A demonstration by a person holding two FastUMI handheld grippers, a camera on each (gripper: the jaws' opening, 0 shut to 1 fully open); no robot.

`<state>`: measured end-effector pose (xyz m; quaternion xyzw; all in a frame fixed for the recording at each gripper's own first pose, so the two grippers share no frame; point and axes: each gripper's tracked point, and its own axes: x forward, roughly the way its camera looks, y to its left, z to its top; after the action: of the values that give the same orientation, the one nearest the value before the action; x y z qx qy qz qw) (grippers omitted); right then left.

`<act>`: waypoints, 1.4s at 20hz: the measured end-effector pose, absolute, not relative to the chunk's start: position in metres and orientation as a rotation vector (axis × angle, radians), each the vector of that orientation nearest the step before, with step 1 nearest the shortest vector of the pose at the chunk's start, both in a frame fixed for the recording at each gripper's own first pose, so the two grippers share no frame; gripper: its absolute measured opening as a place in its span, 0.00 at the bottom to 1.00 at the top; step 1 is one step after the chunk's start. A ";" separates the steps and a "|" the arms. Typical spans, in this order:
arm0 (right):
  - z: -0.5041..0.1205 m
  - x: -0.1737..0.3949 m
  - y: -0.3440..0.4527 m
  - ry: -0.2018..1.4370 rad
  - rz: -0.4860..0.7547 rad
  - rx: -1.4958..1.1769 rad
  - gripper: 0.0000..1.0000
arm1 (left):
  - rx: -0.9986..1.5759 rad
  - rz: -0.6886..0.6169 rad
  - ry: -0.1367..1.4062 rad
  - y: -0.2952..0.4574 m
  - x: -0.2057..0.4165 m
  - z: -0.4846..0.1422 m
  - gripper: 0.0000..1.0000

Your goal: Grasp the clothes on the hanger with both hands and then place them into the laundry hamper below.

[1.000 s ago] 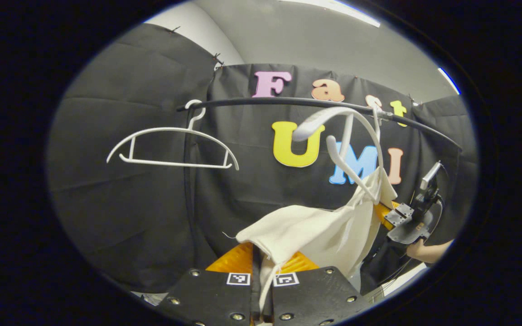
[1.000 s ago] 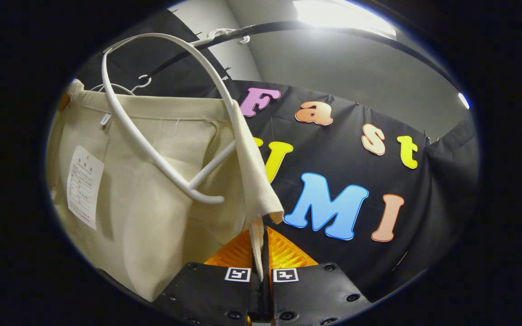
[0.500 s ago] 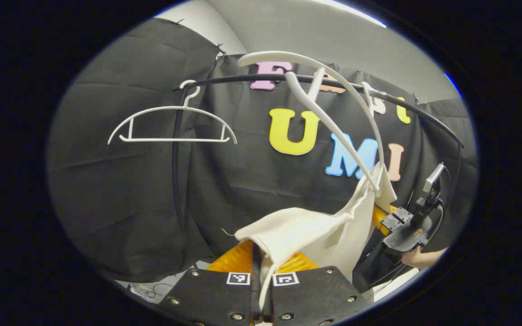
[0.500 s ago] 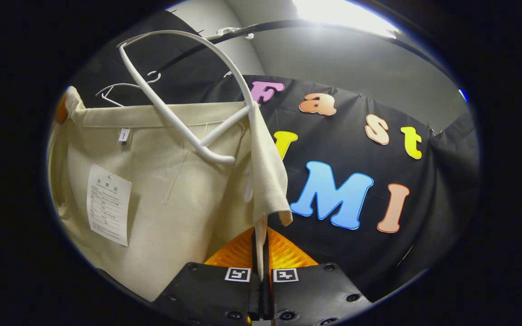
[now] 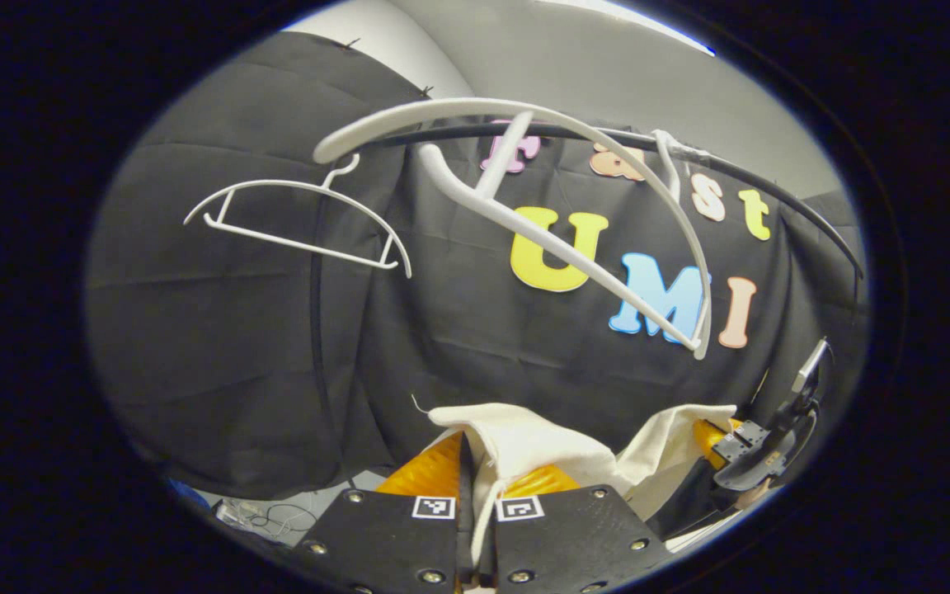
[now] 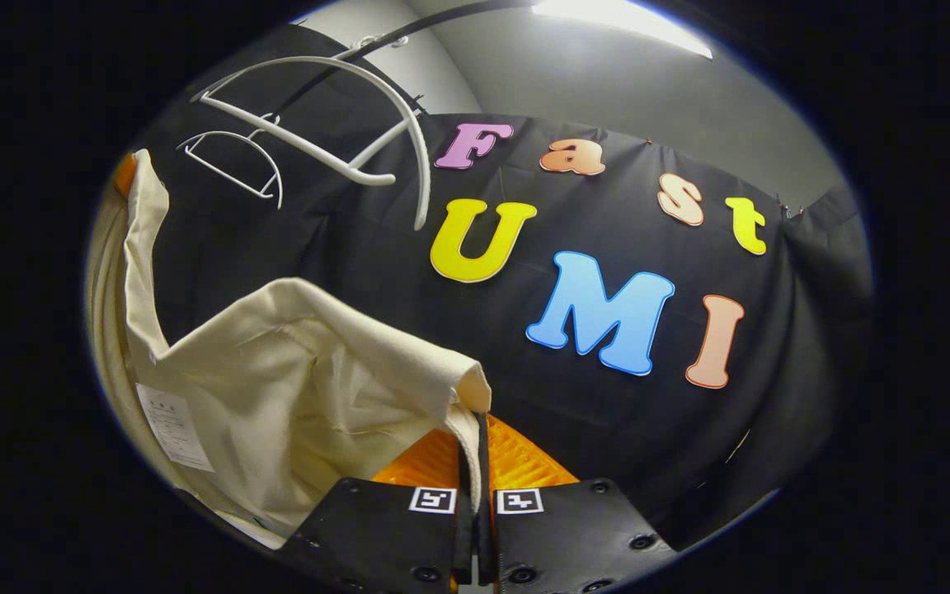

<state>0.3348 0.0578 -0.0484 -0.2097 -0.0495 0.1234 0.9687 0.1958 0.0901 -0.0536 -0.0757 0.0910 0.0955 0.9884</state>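
Observation:
A cream garment [image 5: 549,450] hangs slack between my two grippers, below and free of the white hanger [image 5: 574,194] on the black rail [image 5: 764,194]. My left gripper [image 5: 475,483] is shut on one top corner of the cloth. My right gripper [image 6: 475,462] is shut on the other corner, and the garment [image 6: 293,396] sags to its left with a paper tag showing. In the left gripper view the right gripper [image 5: 759,450] sits low at the right edge, still pinching the cloth. The bare hanger [image 6: 335,124] swings tilted overhead.
A second empty white hanger [image 5: 302,219] hangs further along the rail; the same second hanger [image 6: 236,161] appears small in the right gripper view. Black cloth walls close the booth behind. Cables lie on the floor [image 5: 269,518] at lower left.
The garment has slid off the hanger and dropped with both grippers, which moved down. The freed hanger has swung up and now hangs bare.

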 end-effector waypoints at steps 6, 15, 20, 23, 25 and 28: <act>-0.032 0.276 0.041 -0.083 0.254 -0.309 0.04 | -0.128 0.149 0.218 0.082 0.132 -0.062 0.04; -0.044 0.190 0.015 0.040 0.119 -0.178 0.04 | -0.059 -0.138 0.257 0.012 0.142 -0.075 0.05; -0.080 0.149 0.019 0.140 0.060 -0.120 0.04 | -0.032 -0.276 0.317 -0.015 0.130 -0.115 0.05; -0.103 0.132 0.024 0.198 0.034 -0.089 0.04 | -0.029 -0.330 0.358 -0.022 0.130 -0.142 0.03; -0.118 0.124 0.029 0.245 0.020 -0.064 0.02 | -0.038 -0.354 0.391 -0.023 0.126 -0.158 0.04; -0.140 0.113 0.035 0.319 -0.007 -0.003 0.04 | -0.036 -0.386 0.437 -0.029 0.124 -0.172 0.04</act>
<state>0.1132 0.0351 -0.1398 -0.0015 0.1588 -0.0036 0.9873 0.1240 -0.0294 -0.1716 -0.0178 0.2153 -0.1902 0.9577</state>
